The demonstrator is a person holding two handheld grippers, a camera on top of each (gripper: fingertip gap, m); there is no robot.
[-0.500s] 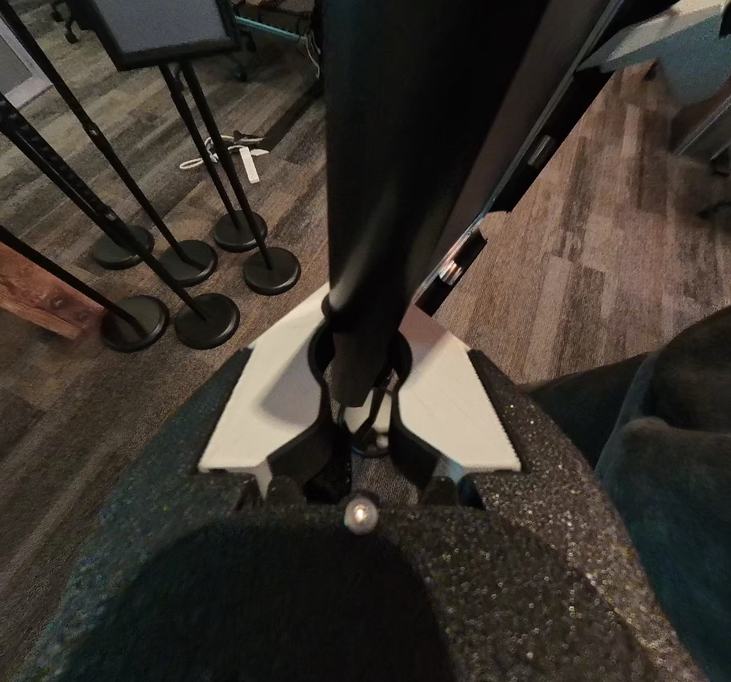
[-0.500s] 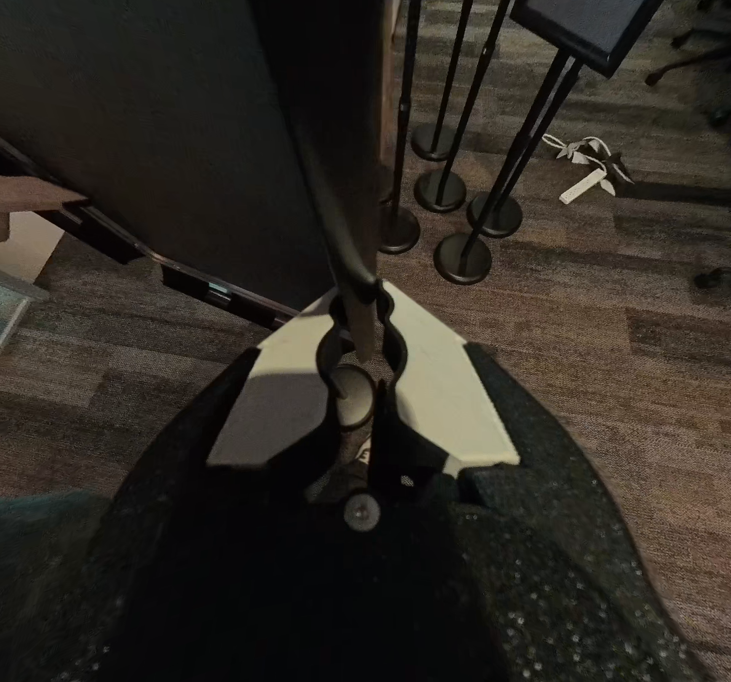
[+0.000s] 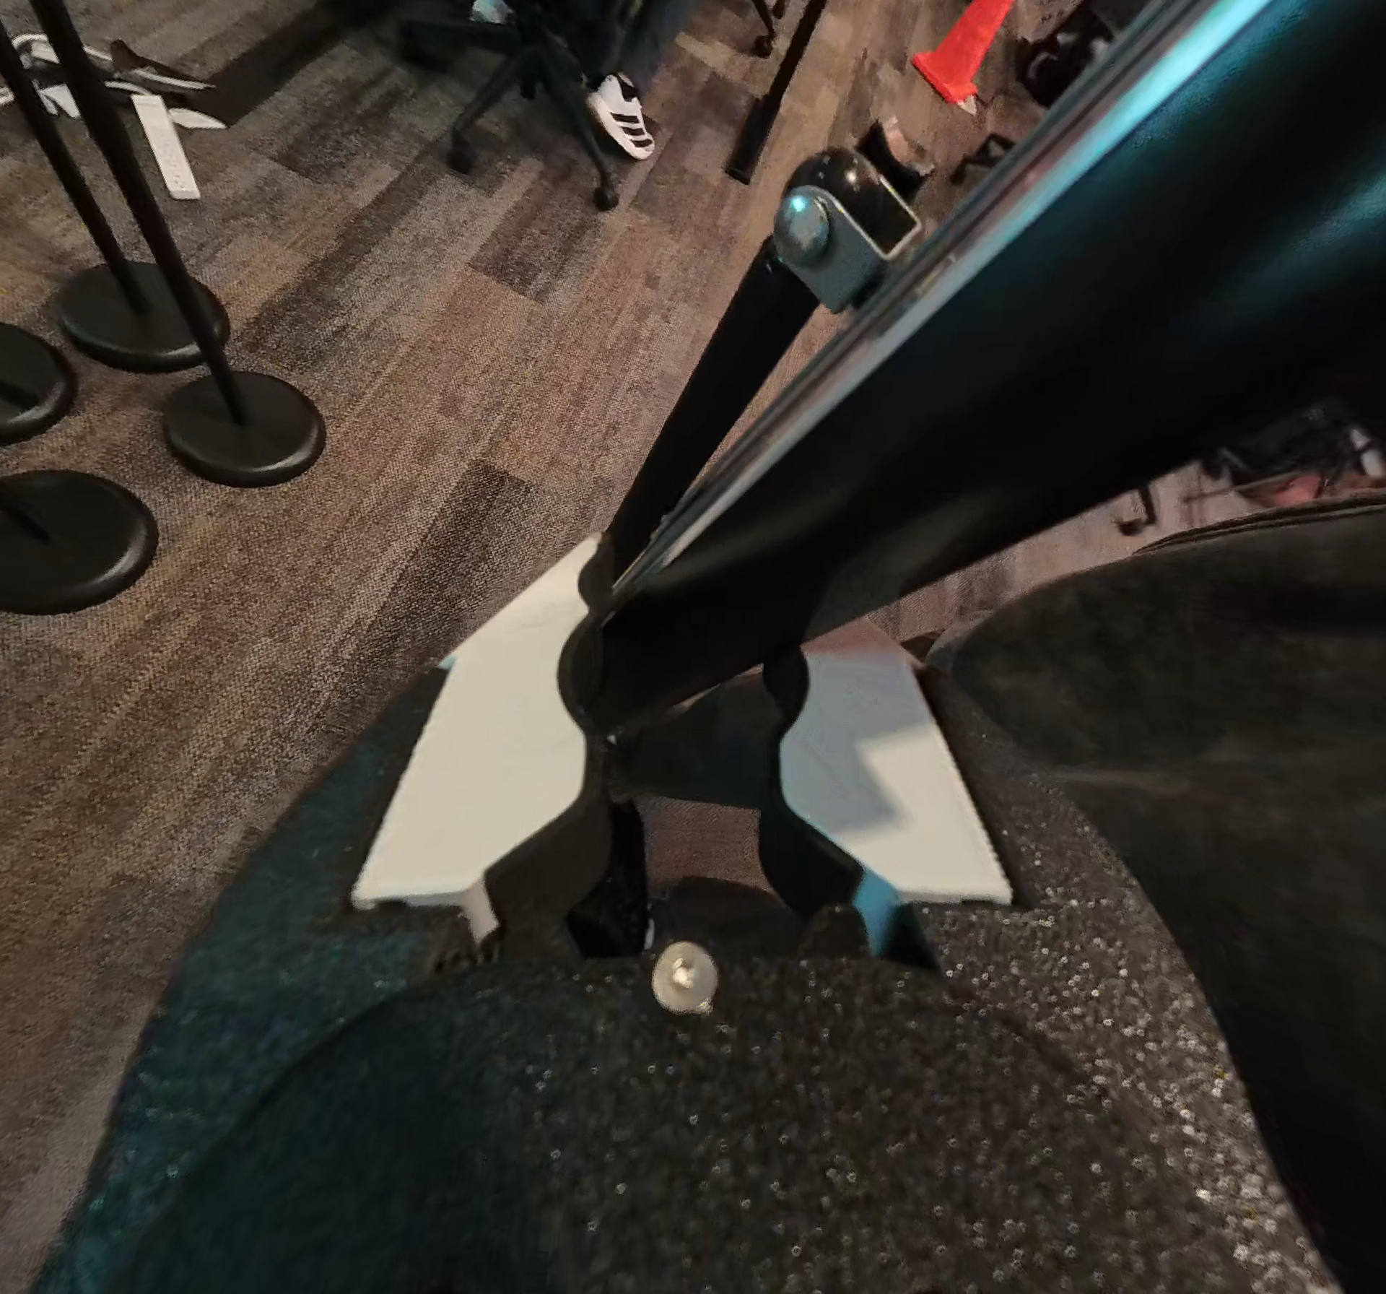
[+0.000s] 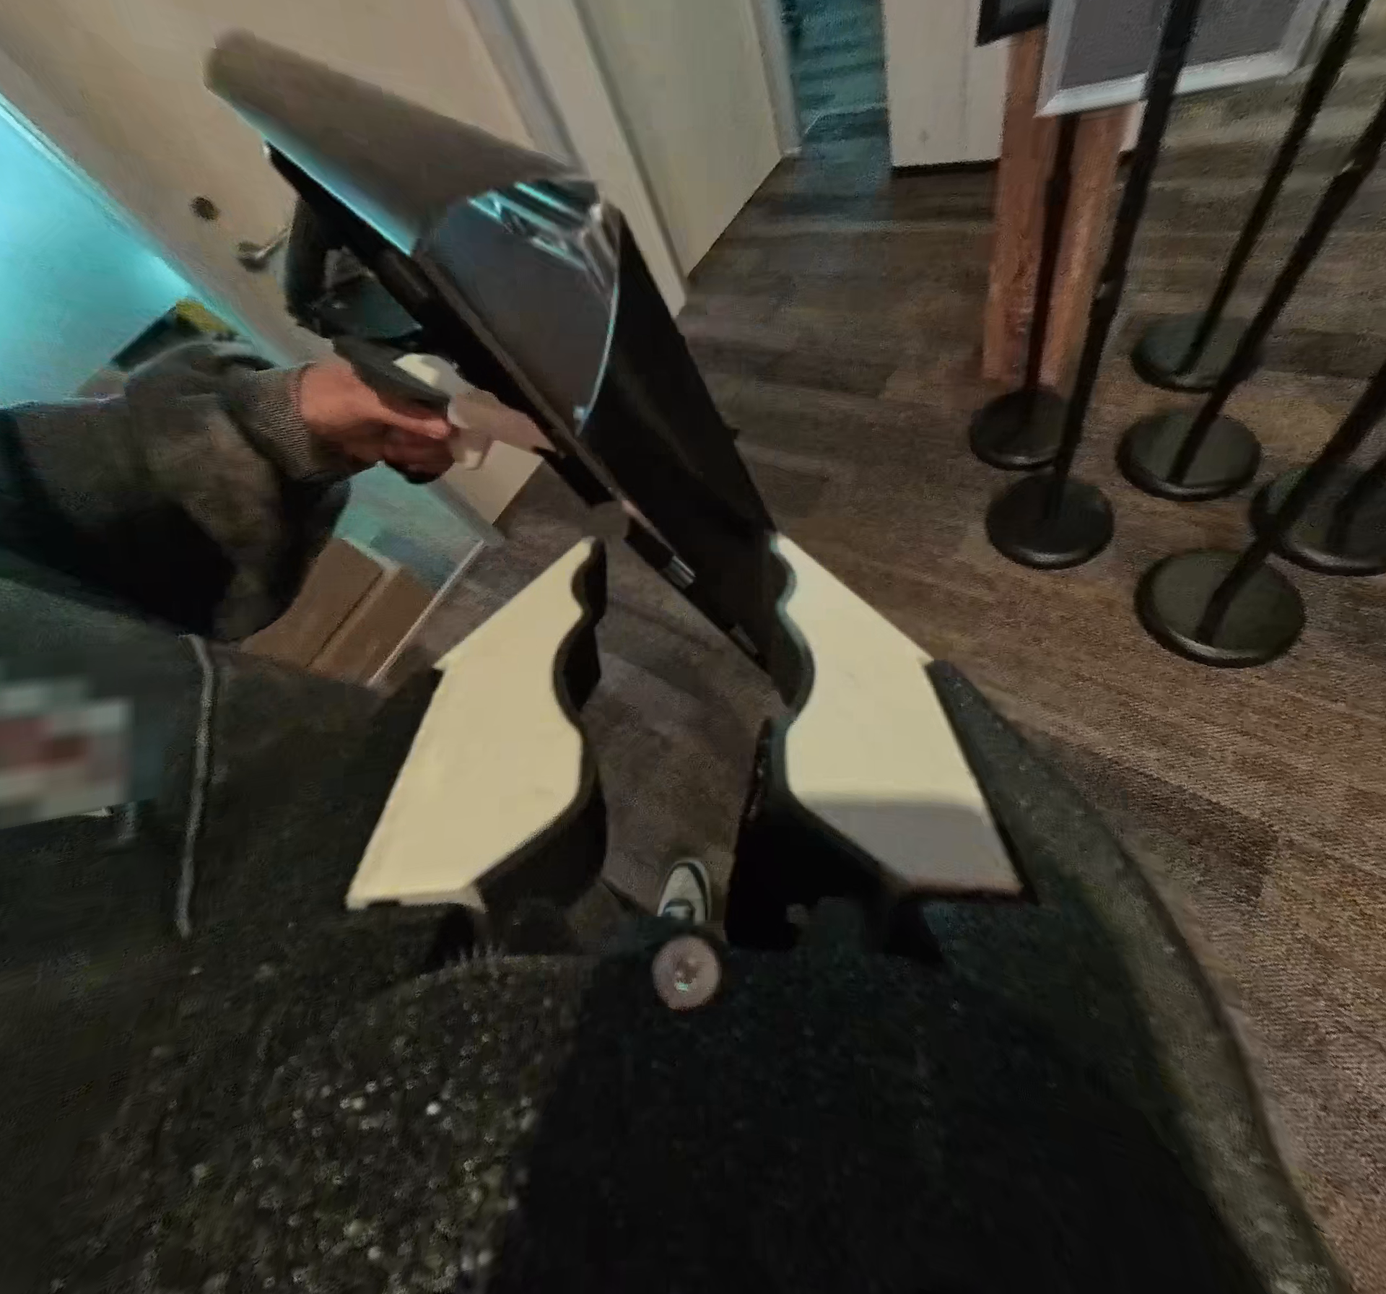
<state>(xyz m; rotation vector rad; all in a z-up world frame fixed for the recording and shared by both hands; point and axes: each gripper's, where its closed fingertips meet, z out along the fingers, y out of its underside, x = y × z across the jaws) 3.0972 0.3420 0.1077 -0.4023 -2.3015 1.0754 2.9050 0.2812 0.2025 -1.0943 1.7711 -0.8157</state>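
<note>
The left gripper is clenched on the lower edge of a black framed sign panel, which fills the gap between its white fingers. The panel's long axis runs from the jaws up toward the top right corner of the left wrist view; a black pole with a grey metal bracket lies along its left side.

The right gripper stands released, jaws well apart, with the panel resting against its right finger and slanting up to the left. Farther off, a hand grips the panel's left side. Black round-based stands crowd the carpet floor at the right edge.
</note>
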